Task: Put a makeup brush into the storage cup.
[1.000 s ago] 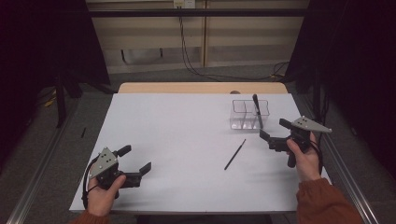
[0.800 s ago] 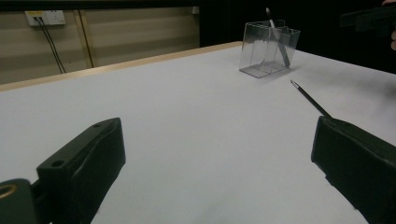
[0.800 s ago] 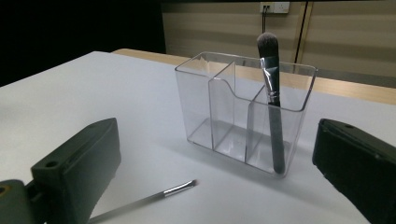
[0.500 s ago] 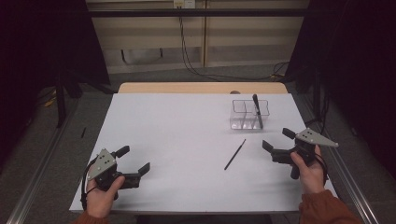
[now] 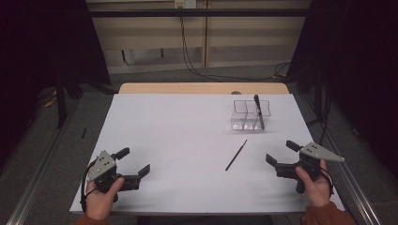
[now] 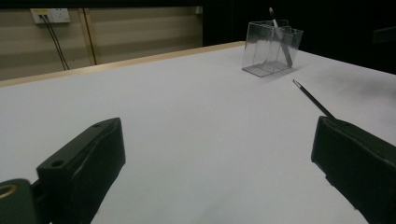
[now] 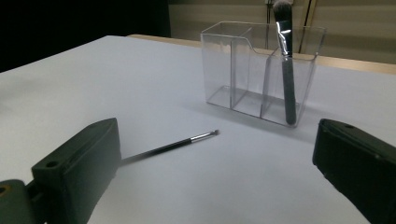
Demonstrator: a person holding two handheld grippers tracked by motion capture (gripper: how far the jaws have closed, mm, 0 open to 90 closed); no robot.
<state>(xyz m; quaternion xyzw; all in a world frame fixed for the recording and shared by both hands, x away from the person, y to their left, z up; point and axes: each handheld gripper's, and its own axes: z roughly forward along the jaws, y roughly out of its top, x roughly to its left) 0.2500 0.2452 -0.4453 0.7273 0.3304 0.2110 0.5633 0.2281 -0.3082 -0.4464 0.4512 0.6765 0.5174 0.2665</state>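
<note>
Both tongs, left [image 5: 139, 165] and right [image 5: 280, 152], sat released and empty on the white desk [image 5: 187, 126]. A thin brush [image 5: 236, 154] lay loose near the clear organizer [image 5: 244, 121], probably awaiting pickup by the right tongs.

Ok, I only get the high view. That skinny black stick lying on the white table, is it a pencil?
Observer: No. The right gripper view shows that the thin black stick is a little brush, with a silver collar and a tiny tip at the end nearer the clear plastic box.
Operator: And the dark thing standing in the box?
Observer: That's a bigger black-handled brush with a fluffy head on top. It leans in an end compartment.
Operator: Is anything else in there?
Observer: No, the other two compartments are empty.
</note>
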